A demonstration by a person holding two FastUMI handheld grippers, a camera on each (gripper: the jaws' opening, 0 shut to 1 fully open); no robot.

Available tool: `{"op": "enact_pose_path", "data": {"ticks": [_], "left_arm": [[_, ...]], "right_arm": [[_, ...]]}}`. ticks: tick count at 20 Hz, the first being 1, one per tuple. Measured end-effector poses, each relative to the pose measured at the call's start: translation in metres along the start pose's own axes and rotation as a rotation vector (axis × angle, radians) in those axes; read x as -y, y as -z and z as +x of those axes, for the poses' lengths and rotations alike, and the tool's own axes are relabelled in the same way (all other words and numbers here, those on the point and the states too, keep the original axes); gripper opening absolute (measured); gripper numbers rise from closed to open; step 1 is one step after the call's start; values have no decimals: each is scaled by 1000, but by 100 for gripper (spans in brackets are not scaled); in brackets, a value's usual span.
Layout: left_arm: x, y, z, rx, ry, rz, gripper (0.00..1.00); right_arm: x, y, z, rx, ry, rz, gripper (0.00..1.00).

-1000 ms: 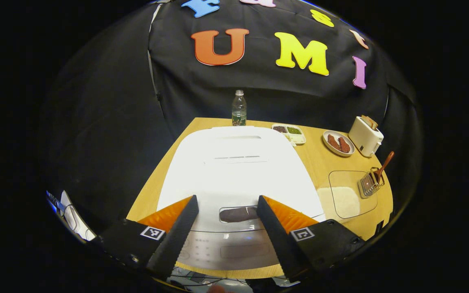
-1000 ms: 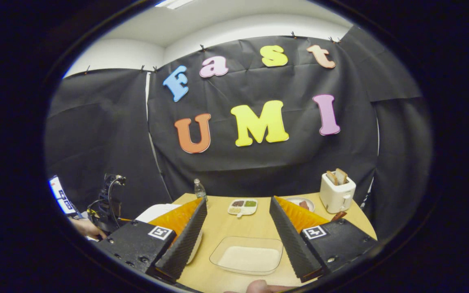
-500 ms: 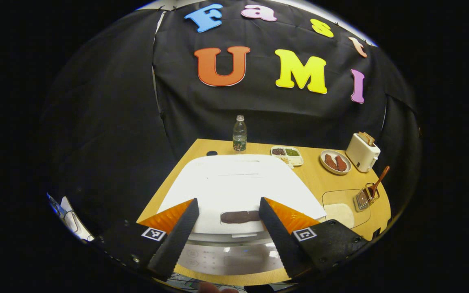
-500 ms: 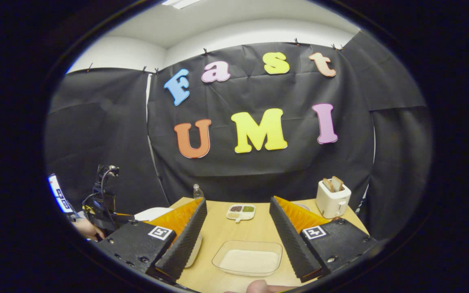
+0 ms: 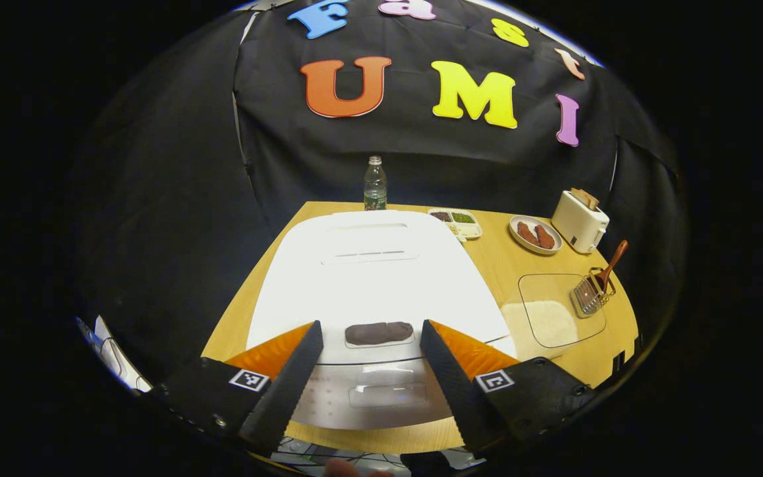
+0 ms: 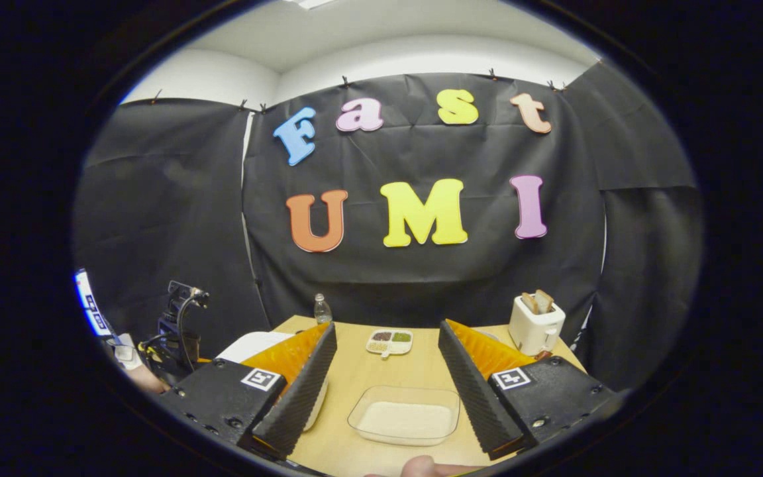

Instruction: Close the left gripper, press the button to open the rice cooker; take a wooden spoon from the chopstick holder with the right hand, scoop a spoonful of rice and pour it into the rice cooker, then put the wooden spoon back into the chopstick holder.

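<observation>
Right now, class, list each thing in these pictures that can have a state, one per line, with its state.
Rice cooker: lid shut.
Left tool: open, holding nothing.
Right tool: open, holding nothing.
Wooden spoon: standing in the chopstick holder.
Glass dish: holds rice.
Toaster: bread sticking up.
Bottle: upright, capped.

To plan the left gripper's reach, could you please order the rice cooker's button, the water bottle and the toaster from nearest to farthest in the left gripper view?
1. Button: between the left gripper's fingers, on the rice cooker's front.
2. Water bottle: straight ahead, at the table's back edge.
3. Toaster: far right corner.
</observation>
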State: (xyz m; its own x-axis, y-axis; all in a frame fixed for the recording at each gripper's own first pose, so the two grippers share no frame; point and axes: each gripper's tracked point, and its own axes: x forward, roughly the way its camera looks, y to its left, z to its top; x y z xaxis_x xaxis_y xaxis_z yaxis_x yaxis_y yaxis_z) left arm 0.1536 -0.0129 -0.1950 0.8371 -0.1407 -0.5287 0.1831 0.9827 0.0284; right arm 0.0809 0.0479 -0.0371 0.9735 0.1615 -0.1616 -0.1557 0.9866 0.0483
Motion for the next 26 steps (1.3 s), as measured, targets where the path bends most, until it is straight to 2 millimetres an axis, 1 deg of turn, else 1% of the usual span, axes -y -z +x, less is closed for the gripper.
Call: {"op": "enact_pose_path", "data": {"ticks": [2,3,5,6,7,8,9,10,12,13,14,15,16,17,18,19,20,21,22,24,25,26], "left_arm": [[5,3,-1,41,11,-36,99],[6,3,-1,65,11,-37,100],[9,3,2,94,18,-33,99],[8,1,0,116,17,-35,99],[7,-2,1,130,13,-37,99],[4,-1,1,138,-5,-23,98],[4,0,2,129,-14,-13,100],[3,0,1,119,-21,-18,99],[1,-8,-3,141,-33,-55,98],[2,-14,-9,164,-32,-79,97],[3,-19,-13,192,-31,-90,96],[4,-26,-21,218,-38,-93,96],[4,-33,-31,248,-44,-96,96],[7,-42,-44,279,-47,-104,96],[10,-55,-59,317,-49,-113,96],[14,-65,-76,358,-53,-117,96],[17,-74,-93,396,-68,-104,95],[20,-78,-108,421,-88,-83,95],[26,-82,-125,445,-97,-76,95],[47,-88,-164,490,-91,-89,95],[56,-87,-184,508,-89,-88,95],[64,-86,-202,527,-91,-87,95]], "right_arm": [[-6,4,-3,-11,7,-14,100],[-10,13,-7,-17,9,-18,100],[-18,21,-11,-45,14,-27,100],[-20,23,-15,-53,20,-32,96],[-21,24,-19,-55,30,-39,100],[-21,24,-23,-58,39,-47,100],[-22,25,-27,-60,45,-50,100],[-21,23,-31,-60,51,-50,100],[-15,17,-41,-48,63,-47,100],[-11,12,-45,-31,70,-48,96],[-6,5,-49,-11,79,-49,100],[-2,2,-53,5,83,-47,96],[3,-1,-58,18,87,-46,100],[8,-8,-60,31,90,-44,96],[13,-11,-66,52,92,-38,96],[19,-14,-73,69,97,-30,100],[24,-15,-79,83,90,-21,96],[29,-12,-86,89,88,-14,96],[37,-10,-94,95,90,-7,100],[44,-6,-110,106,74,2,100],[46,-7,-117,118,66,2,100],[47,-5,-125,124,53,2,96]]}}
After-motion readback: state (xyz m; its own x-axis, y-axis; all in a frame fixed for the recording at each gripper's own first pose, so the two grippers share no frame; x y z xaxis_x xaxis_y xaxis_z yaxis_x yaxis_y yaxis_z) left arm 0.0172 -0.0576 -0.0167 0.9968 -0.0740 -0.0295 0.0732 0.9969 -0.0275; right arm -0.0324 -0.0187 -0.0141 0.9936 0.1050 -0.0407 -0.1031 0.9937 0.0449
